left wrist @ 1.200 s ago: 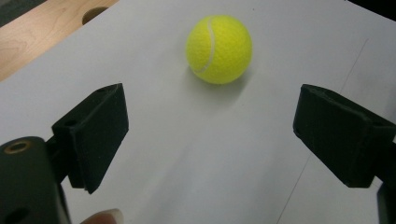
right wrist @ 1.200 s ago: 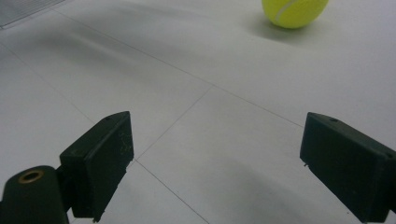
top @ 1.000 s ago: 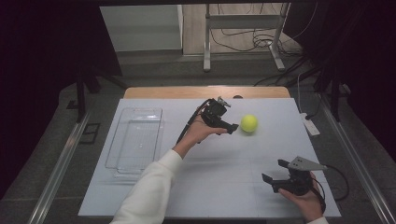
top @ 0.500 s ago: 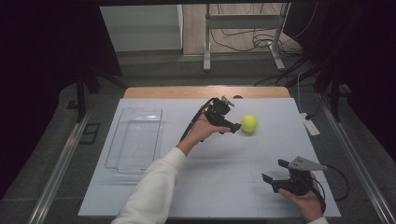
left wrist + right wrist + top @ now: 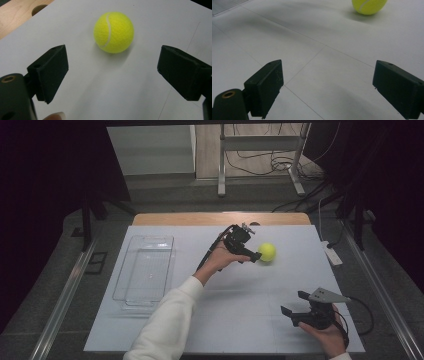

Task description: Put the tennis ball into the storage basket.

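Observation:
A yellow tennis ball [image 5: 267,252] lies on the white table cover [image 5: 240,290], right of centre toward the back. My left gripper [image 5: 252,256] is just left of it, open, its tips close to the ball. In the left gripper view the ball [image 5: 113,32] sits a little ahead of the wide-spread jaws, between their lines and apart from both. My right gripper [image 5: 294,304] rests low at the front right, open and holding nothing. In the right gripper view the ball [image 5: 369,6] lies far off at the top edge.
A clear plastic tray [image 5: 145,270] lies on the left part of the cover. The bare wooden table top [image 5: 215,219] shows along the back edge. A white strip-like object [image 5: 331,254] lies at the right edge. A cable trails from the right gripper.
My left gripper has moved right, closer to the ball, and stayed open. The right gripper and the ball have not moved.

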{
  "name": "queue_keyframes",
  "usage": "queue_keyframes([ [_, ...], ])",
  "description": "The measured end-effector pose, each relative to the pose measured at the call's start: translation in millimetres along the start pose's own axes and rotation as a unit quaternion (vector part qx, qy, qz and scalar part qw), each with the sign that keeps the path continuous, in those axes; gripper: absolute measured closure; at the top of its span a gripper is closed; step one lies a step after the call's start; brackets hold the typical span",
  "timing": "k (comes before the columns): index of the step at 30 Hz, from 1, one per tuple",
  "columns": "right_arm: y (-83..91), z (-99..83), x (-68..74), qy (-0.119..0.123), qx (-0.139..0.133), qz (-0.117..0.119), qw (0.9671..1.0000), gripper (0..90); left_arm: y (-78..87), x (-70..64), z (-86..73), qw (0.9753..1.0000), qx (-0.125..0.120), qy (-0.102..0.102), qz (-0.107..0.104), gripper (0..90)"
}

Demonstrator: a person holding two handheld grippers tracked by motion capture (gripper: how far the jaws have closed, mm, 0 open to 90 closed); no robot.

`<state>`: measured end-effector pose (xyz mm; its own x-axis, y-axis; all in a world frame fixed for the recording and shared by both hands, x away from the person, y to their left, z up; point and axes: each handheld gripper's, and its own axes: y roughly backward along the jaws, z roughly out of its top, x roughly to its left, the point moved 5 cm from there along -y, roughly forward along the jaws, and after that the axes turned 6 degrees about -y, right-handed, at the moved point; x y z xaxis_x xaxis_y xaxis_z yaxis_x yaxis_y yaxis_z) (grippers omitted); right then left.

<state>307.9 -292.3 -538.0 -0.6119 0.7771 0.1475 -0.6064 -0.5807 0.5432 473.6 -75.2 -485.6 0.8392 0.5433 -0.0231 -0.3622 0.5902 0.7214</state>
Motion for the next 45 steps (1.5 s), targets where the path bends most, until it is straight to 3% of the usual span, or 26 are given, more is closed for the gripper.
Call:
queue_keyframes([
  [45,0.5,-0.5,-0.7,-0.003,-0.001,0.002,1.0000,10.0,-33.9,0.3,6.1,0.9999,0.014,0.007,-0.003,11.3],
])
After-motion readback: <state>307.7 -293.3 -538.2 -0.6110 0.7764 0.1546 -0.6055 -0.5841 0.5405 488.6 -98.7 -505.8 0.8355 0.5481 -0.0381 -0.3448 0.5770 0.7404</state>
